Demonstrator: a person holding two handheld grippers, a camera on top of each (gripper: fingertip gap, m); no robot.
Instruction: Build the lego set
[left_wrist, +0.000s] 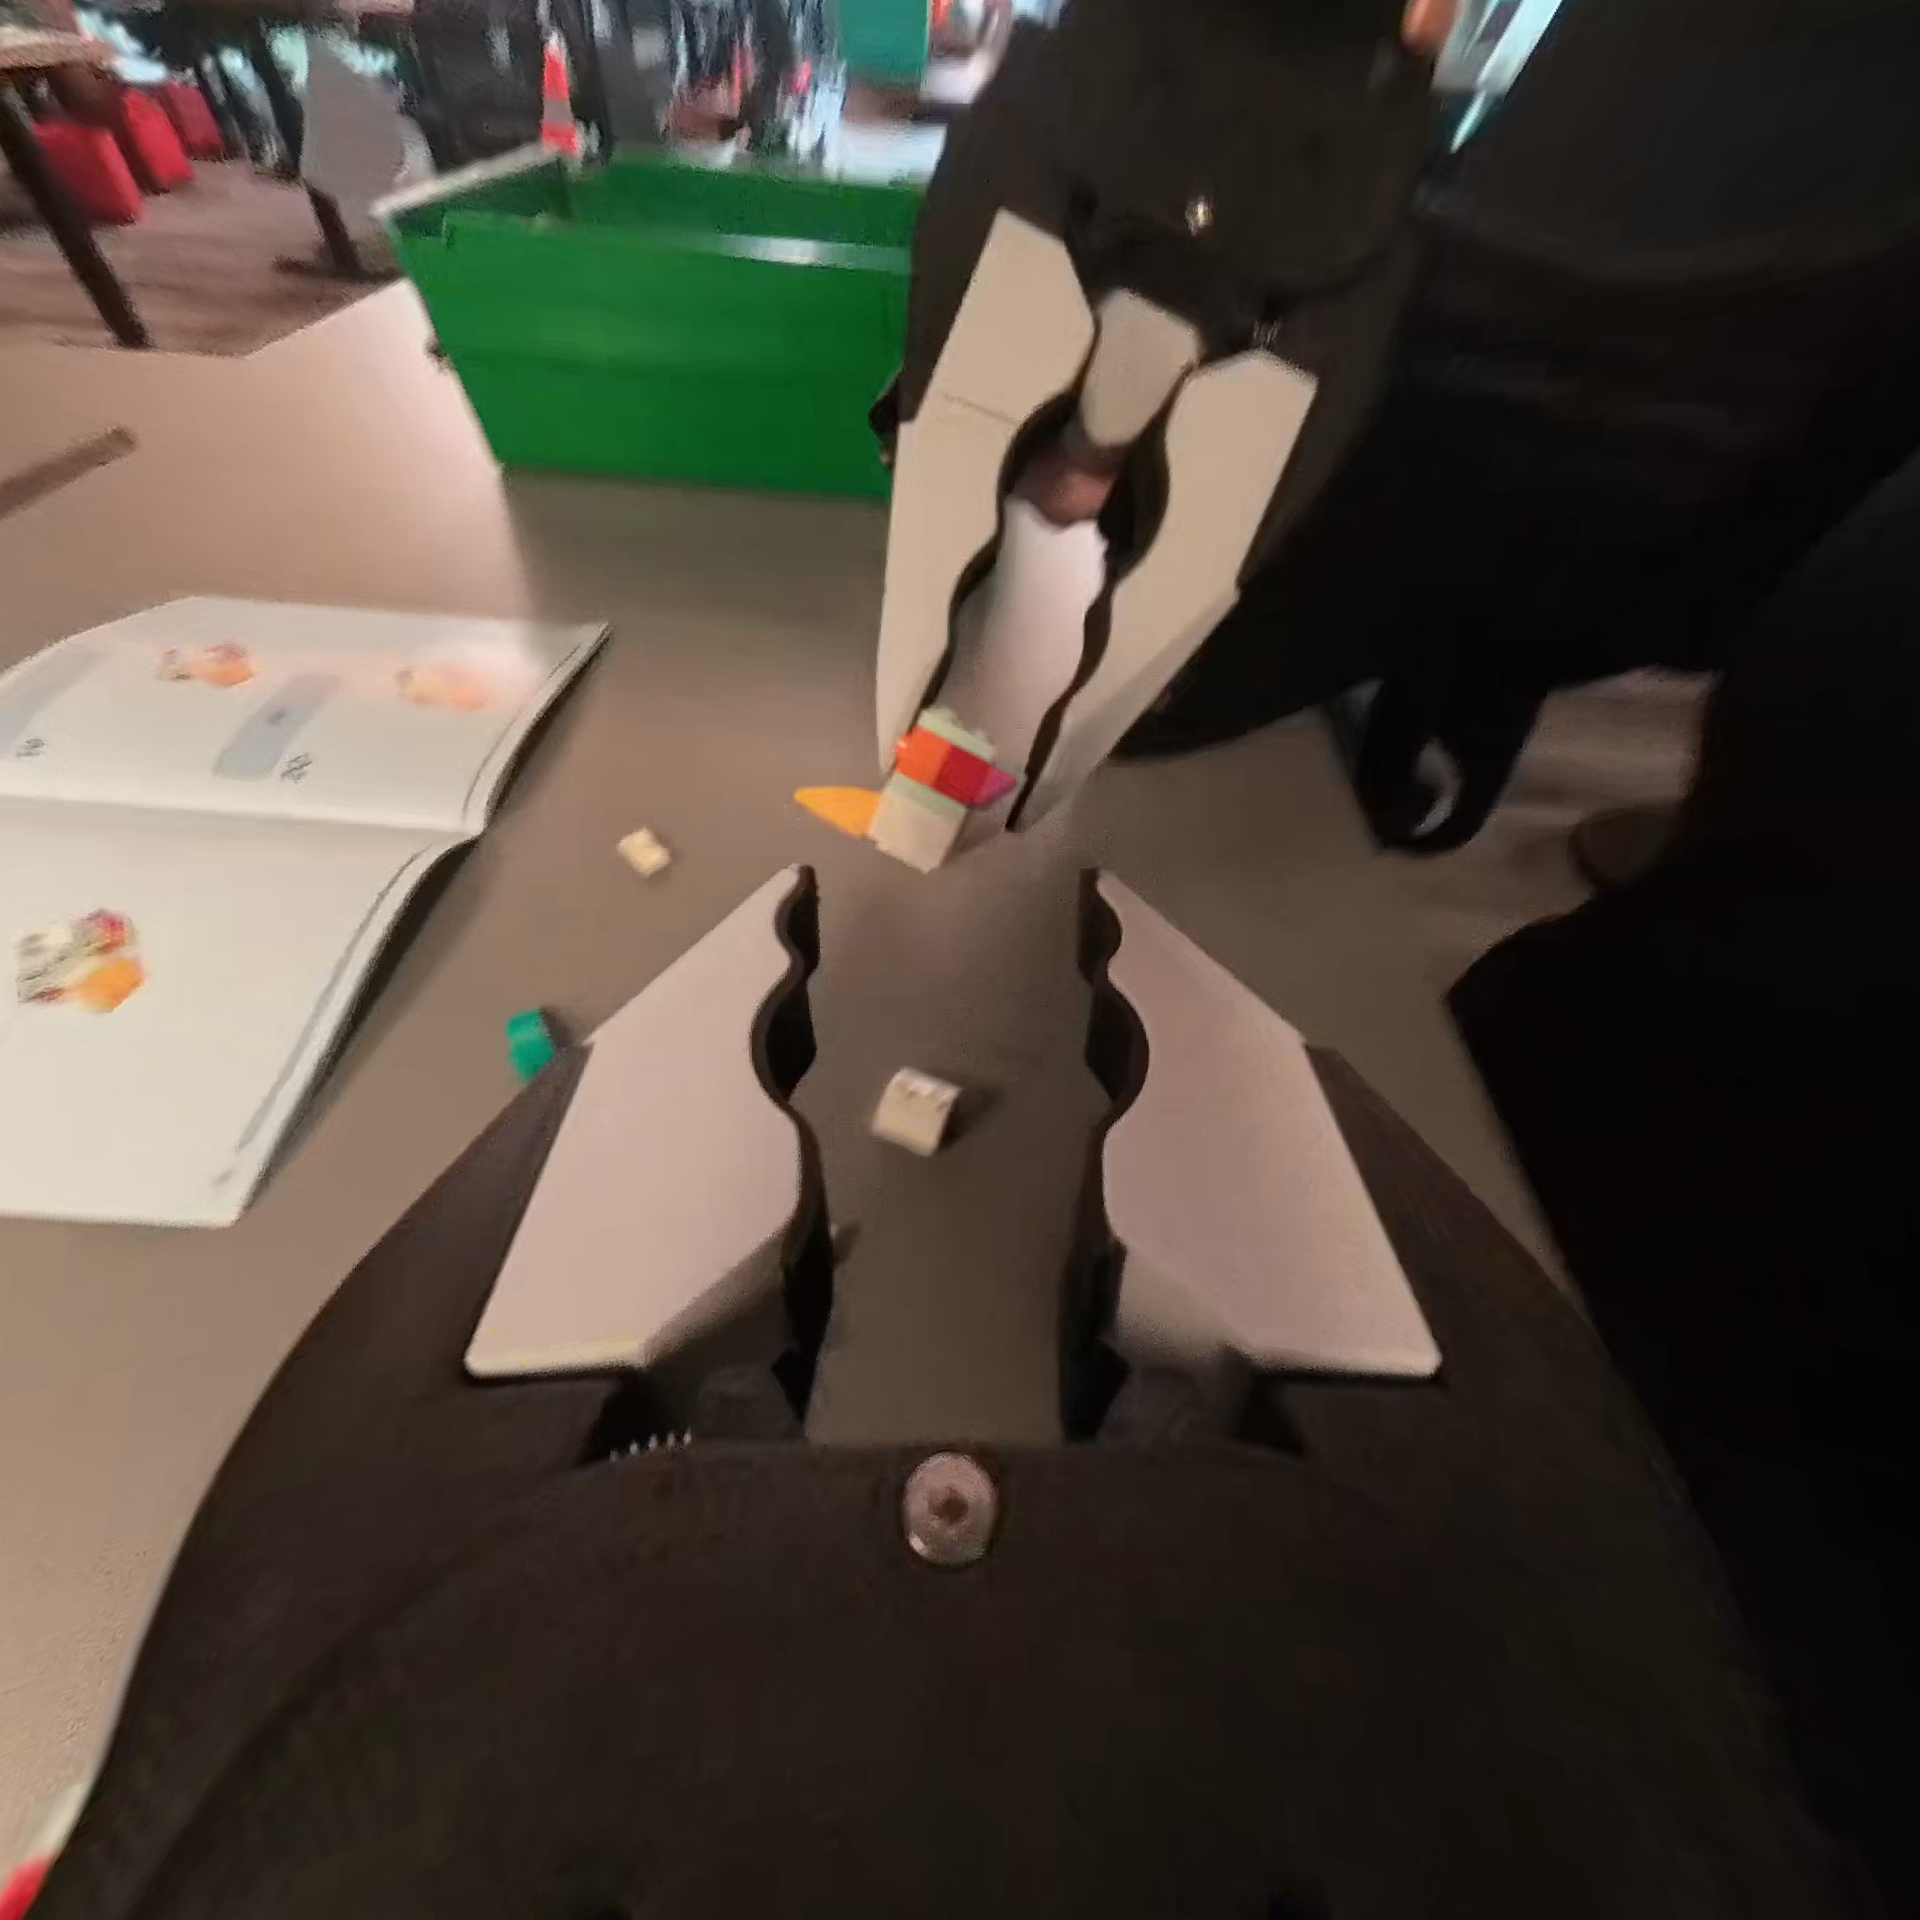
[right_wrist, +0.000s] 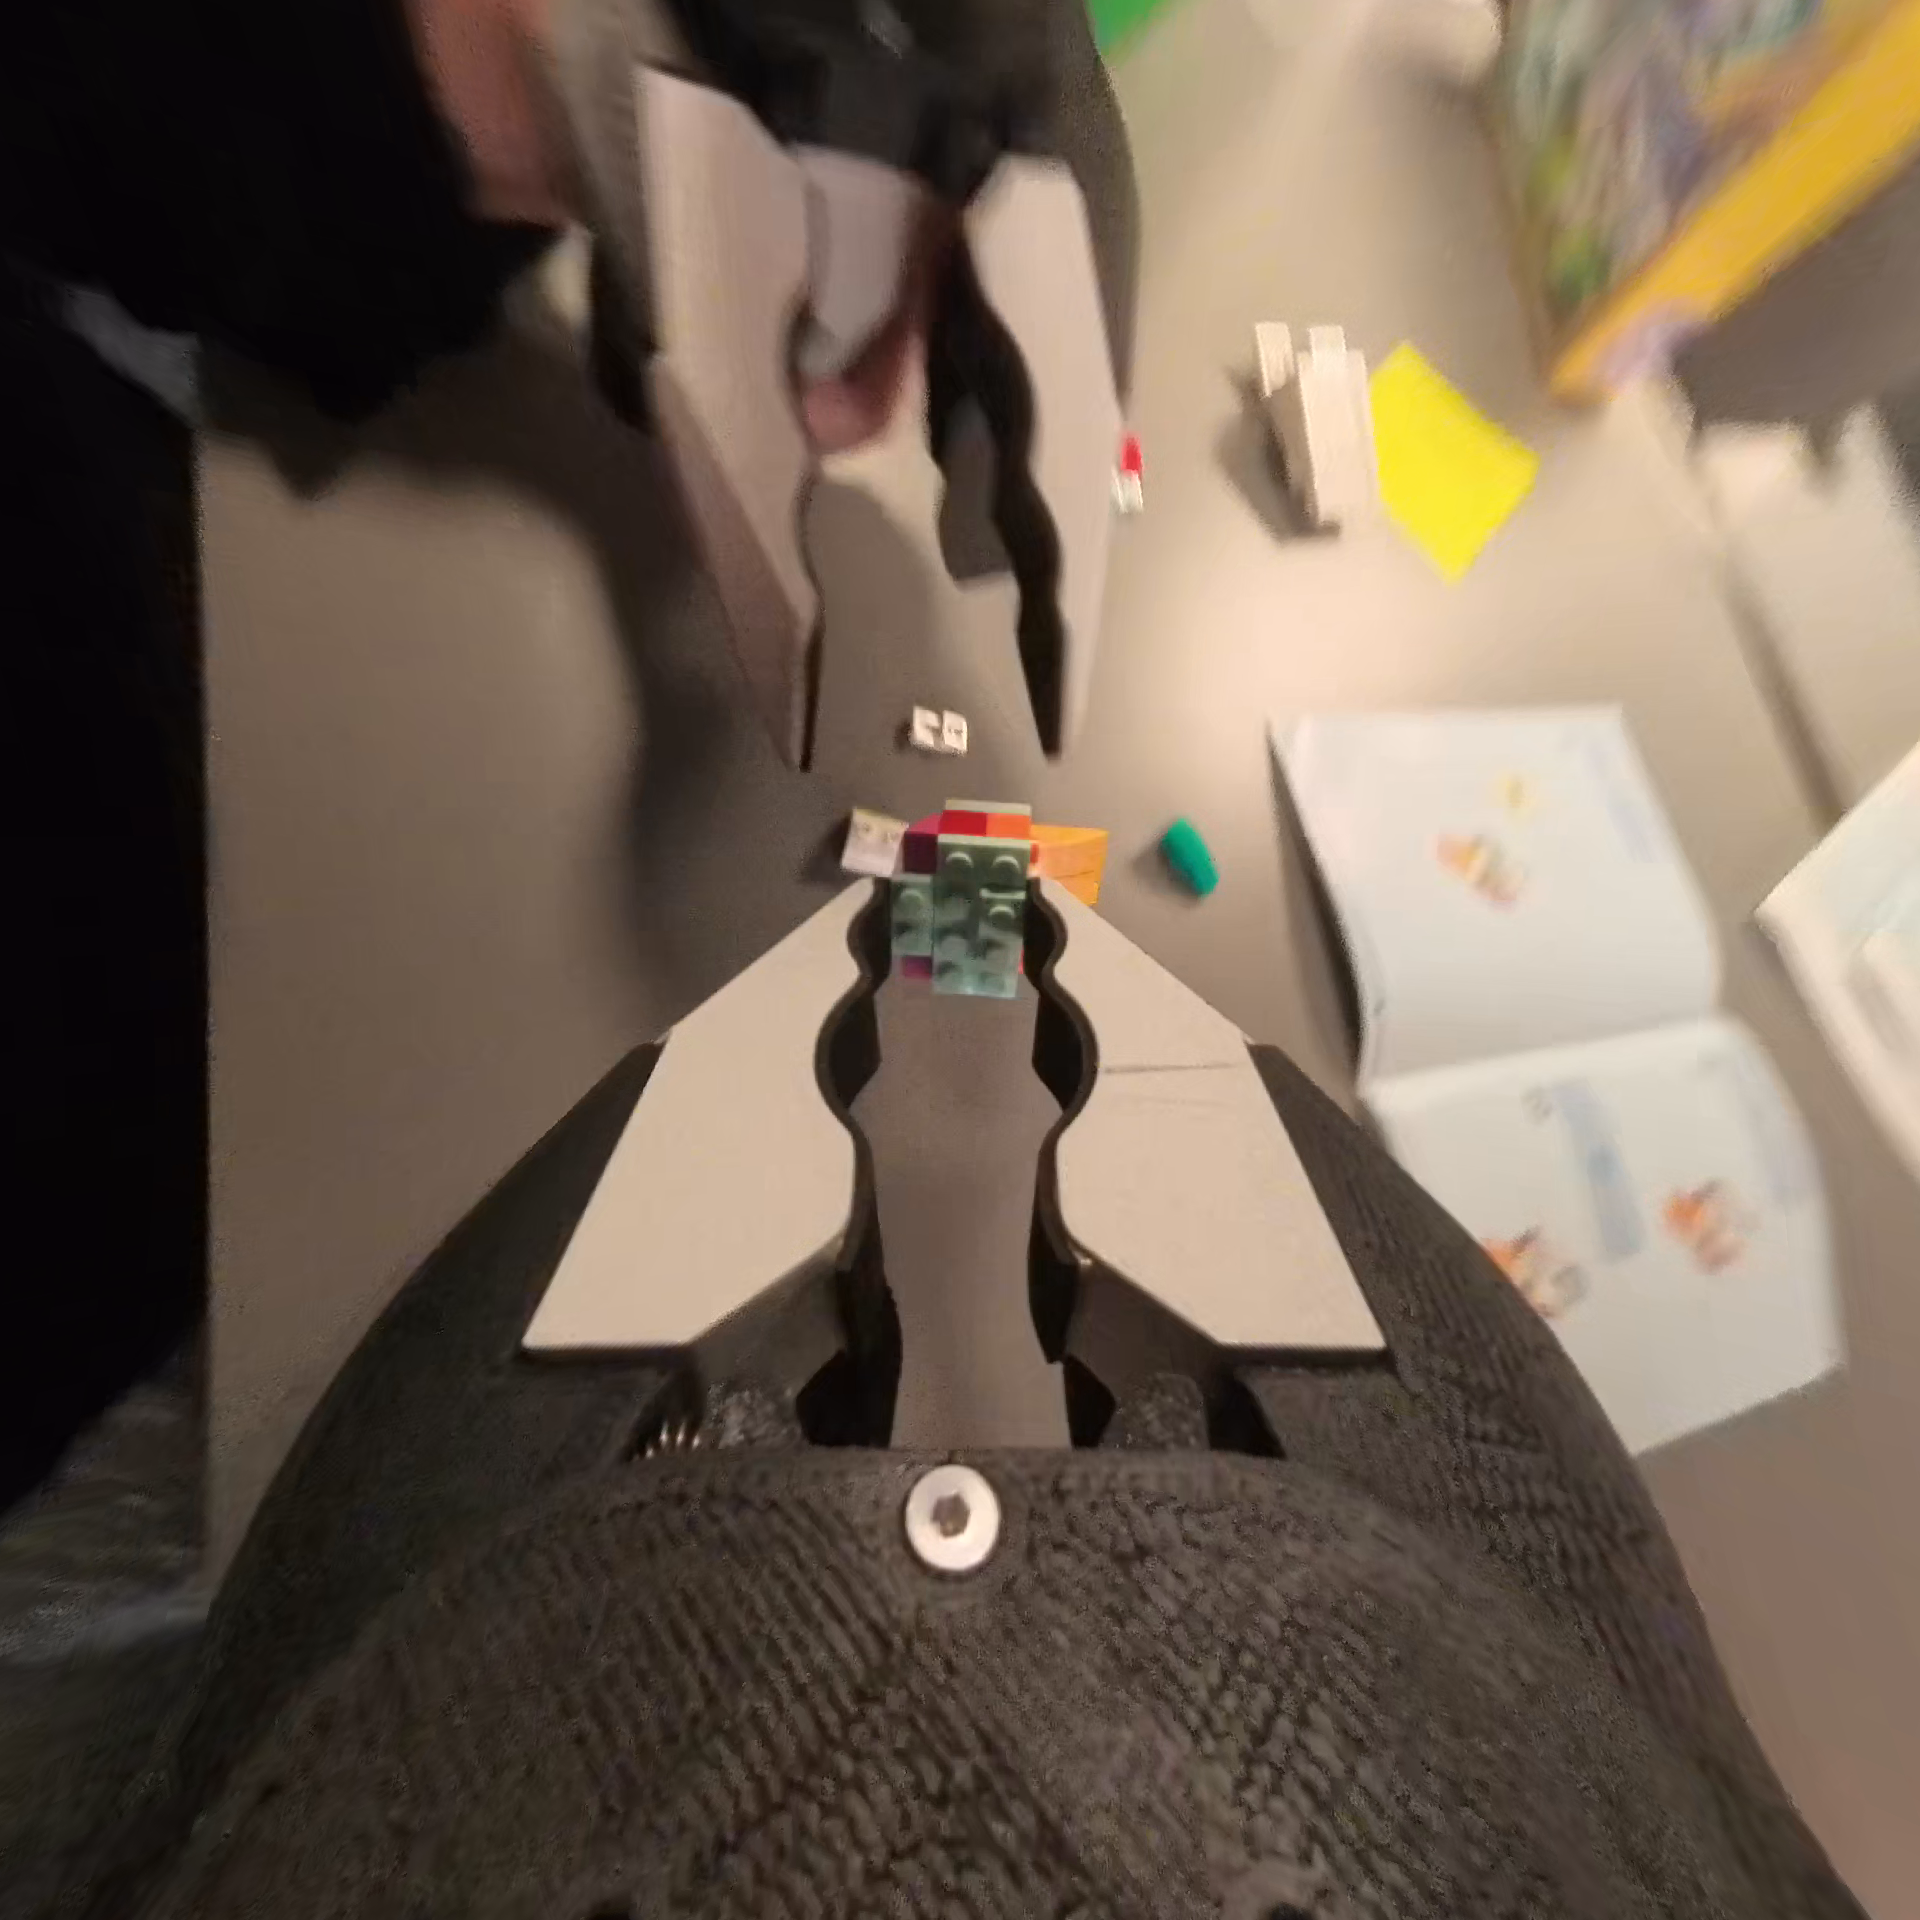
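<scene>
Grey table (left_wrist: 260, 457). Pale grey fingers on black, rough-textured bodies for both the left gripper (left_wrist: 945, 883) and the right gripper (right_wrist: 961, 914). Sage-green studded plates over red, orange, magenta and white bricks in the small lego build (right_wrist: 966, 904). Loose teal brick (right_wrist: 1188, 857); small white brick (left_wrist: 916, 1110). White-and-pale-blue instruction booklet (left_wrist: 260, 883) with orange pictures. Bright green bin (left_wrist: 665, 332). Yellow sheet (right_wrist: 1449, 462).
</scene>
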